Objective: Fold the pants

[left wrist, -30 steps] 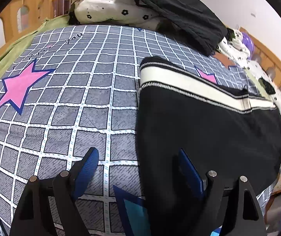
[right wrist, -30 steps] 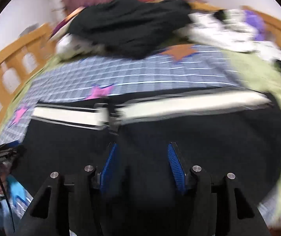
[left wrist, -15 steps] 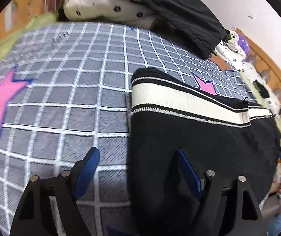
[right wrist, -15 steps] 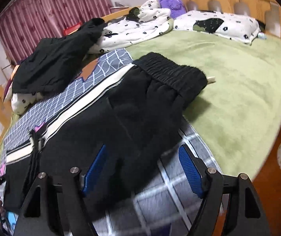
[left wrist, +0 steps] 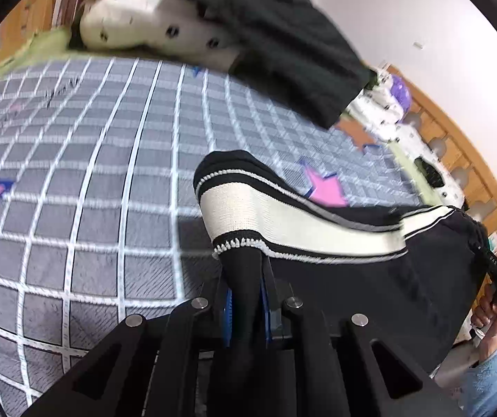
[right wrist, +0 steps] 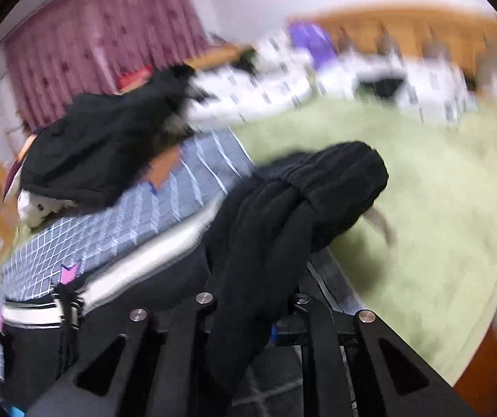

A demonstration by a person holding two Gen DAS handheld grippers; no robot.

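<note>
The black pants (left wrist: 370, 295) with a cream side stripe (left wrist: 283, 222) lie across the bed. My left gripper (left wrist: 246, 309) is shut on the pants at the leg-cuff end and lifts that end off the cover. In the right wrist view my right gripper (right wrist: 248, 312) is shut on the black elastic waistband (right wrist: 318, 187), which is bunched and raised above the bed. The cream stripe (right wrist: 137, 271) runs away to the left. The right view is blurred by motion.
The bed has a grey checked cover with pink stars (left wrist: 74, 191) and a green blanket (right wrist: 439, 226). A pile of black and white spotted clothes (left wrist: 248, 34) lies at the far side. A wooden bed frame (left wrist: 457, 160) runs along the right.
Both grippers were open half a second ago. Now each has shut on the pants and lifted its end off the bed.
</note>
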